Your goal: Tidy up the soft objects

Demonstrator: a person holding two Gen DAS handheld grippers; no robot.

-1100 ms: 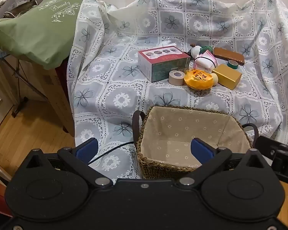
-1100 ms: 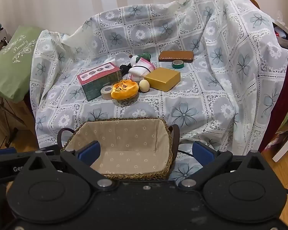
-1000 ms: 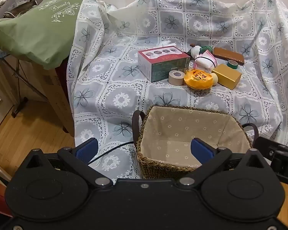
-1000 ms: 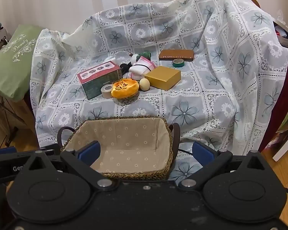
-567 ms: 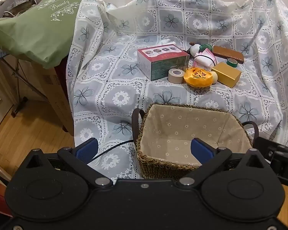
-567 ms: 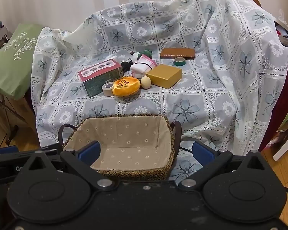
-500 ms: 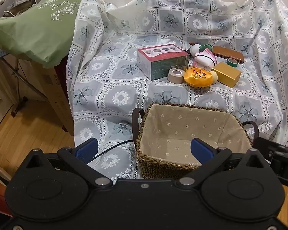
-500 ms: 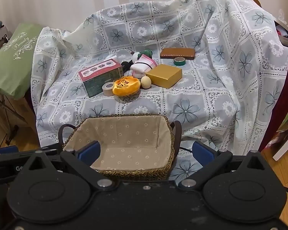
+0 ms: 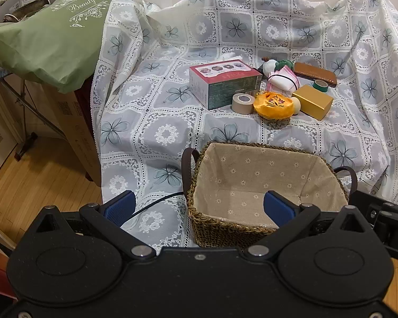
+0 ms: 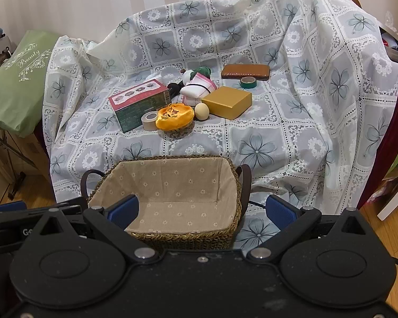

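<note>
Both tongs [image 9: 199, 206] [image 10: 203, 210] have edged back slightly from the basket [image 9: 212, 222], jaws apart.

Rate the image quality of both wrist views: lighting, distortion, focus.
Left wrist view: even indoor light, strong fisheye bending with dark corners, basket and orange pouch sharp. Right wrist view: same soft light, faint shadows under the gold box, curved edges, no evident blur or glare.

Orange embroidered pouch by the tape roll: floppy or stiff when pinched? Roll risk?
The orange embroidered fabric pouch looks soft: its puffy, gathered satin should probably crush and sag under a pinch. The sheen hints it may be slippery. It sits squat on the lace tablecloth, so rolling seems unlikely.
</note>
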